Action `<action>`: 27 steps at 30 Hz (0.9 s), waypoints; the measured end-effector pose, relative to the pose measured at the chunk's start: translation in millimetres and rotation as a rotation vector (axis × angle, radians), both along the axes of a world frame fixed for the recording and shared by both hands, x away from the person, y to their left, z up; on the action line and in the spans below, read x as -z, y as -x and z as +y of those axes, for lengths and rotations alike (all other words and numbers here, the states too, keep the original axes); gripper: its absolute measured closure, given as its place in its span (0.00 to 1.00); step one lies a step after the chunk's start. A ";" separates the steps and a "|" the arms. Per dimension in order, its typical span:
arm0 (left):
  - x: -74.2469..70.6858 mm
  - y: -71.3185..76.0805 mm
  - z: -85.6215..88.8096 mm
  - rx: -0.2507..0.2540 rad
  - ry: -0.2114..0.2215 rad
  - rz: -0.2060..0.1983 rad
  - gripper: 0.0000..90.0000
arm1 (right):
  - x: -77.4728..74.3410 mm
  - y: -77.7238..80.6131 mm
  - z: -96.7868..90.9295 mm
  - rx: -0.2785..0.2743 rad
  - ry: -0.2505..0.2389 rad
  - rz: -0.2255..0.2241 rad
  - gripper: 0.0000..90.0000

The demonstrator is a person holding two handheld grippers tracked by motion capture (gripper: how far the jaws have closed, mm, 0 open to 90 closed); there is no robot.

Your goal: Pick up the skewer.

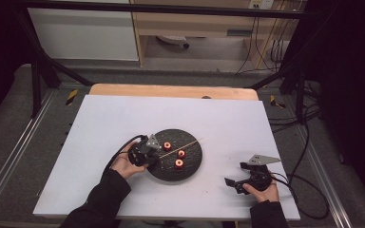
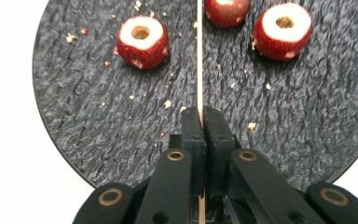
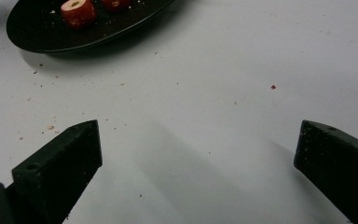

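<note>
Left hand-held gripper (image 2: 200,114) is clamped tight on a thin wooden skewer (image 2: 199,56), pinched near its end, over the near-left edge of the black plate (image 1: 195,164). The skewer runs out across the plate, between three cored red fruit pieces (image 2: 142,41).

Right hand-held gripper (image 1: 236,184) sits on the white bench (image 1: 123,118), well apart to the right of the plate, jaws wide with nothing between them (image 3: 198,154).

Risks: the skewer is thin and held far back, so it could flex, swivel in the pads or snap when pushed into a piece. The pieces are loose and round, so one may roll or skid off the plate unless the right gripper steadies it.

The left gripper view shows the pinch and the crumbs. The high view shows both hands and the skewer tip reaching past the far rim. The right gripper view shows crumbs scattered on the bench.
</note>
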State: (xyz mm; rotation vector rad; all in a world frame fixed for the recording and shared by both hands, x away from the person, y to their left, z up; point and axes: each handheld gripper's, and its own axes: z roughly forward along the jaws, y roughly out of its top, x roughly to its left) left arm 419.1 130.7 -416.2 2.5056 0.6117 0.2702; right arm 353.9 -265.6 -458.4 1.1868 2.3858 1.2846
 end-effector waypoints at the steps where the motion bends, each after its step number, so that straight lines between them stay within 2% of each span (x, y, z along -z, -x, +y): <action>1: -1.3 0.5 0.7 -0.001 0.006 -0.002 0.98 | -0.1 0.0 -0.1 0.001 0.000 -0.001 0.02; 8: -9.6 8.4 5.1 -0.018 0.047 -0.025 0.98 | -0.1 0.1 -0.1 0.005 0.001 -0.002 0.02; 12: -12.3 15.0 9.4 -0.050 0.082 -0.036 0.98 | -0.5 0.4 -0.2 0.010 -0.003 -0.002 0.01; 27: -7.6 42.4 38.6 -0.166 0.202 -0.059 0.98 | -0.5 -0.3 1.0 0.019 0.004 0.007 0.01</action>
